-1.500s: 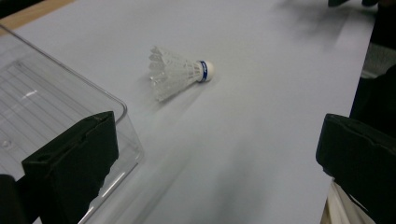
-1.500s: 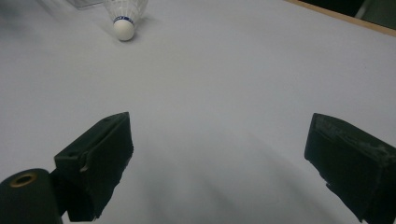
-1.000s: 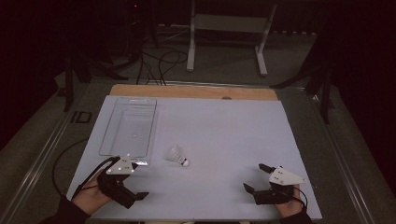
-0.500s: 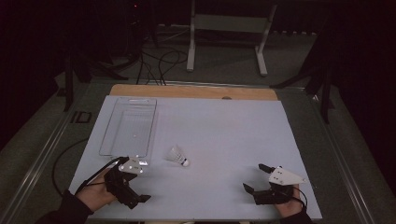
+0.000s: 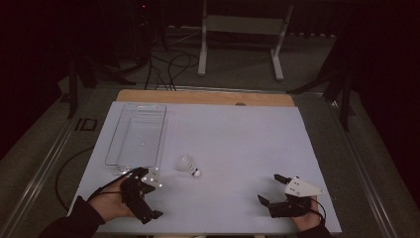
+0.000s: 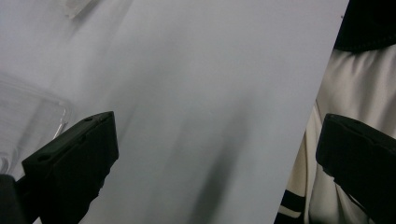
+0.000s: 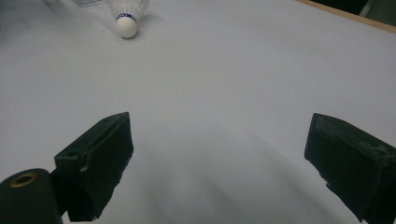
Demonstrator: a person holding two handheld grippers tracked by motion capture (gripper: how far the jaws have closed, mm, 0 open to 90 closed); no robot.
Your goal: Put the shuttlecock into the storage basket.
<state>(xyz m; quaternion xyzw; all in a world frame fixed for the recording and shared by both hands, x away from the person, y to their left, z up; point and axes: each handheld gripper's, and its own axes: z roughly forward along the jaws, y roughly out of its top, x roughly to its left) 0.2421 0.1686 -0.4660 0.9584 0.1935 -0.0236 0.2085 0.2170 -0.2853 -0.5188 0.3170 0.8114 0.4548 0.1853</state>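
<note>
Covering most of the wooden table (image 5: pixel 208 96) is a pale white sheet (image 5: pixel 237 144), and beyond its far edge we see a dim room with a grey floor, black cables (image 5: pixel 168 64) and the white legs of a metal stand (image 5: pixel 240 42). From the high view we take in the whole layout: a clear rectangular plastic tray (image 5: pixel 137 139) lies on the left part of the sheet, a small white feathered shuttlecock with a rounded cork tip (image 5: pixel 188 166) lies on its side just right of the tray's near corner, our black left gripper (image 5: pixel 143 201) sits at the near left edge, close to that corner, and our black right gripper with its grey three-cornered plate (image 5: pixel 273 191) rests at the near right, well apart from the shuttlecock. The left gripper view adds a look along the sheet's near edge, with a corner of the clear tray (image 6: pixel 28 121) at one side and a person's light garment (image 6: pixel 355 88) past the edge; its jaws stand wide with bare sheet between them. The right gripper view brings the shuttlecock (image 7: pixel 126 18) closer: the white cork points toward us, a thin blue band rings its base, and the feathers run out of the top edge. Those jaws also stand wide apart, holding nothing.
</note>
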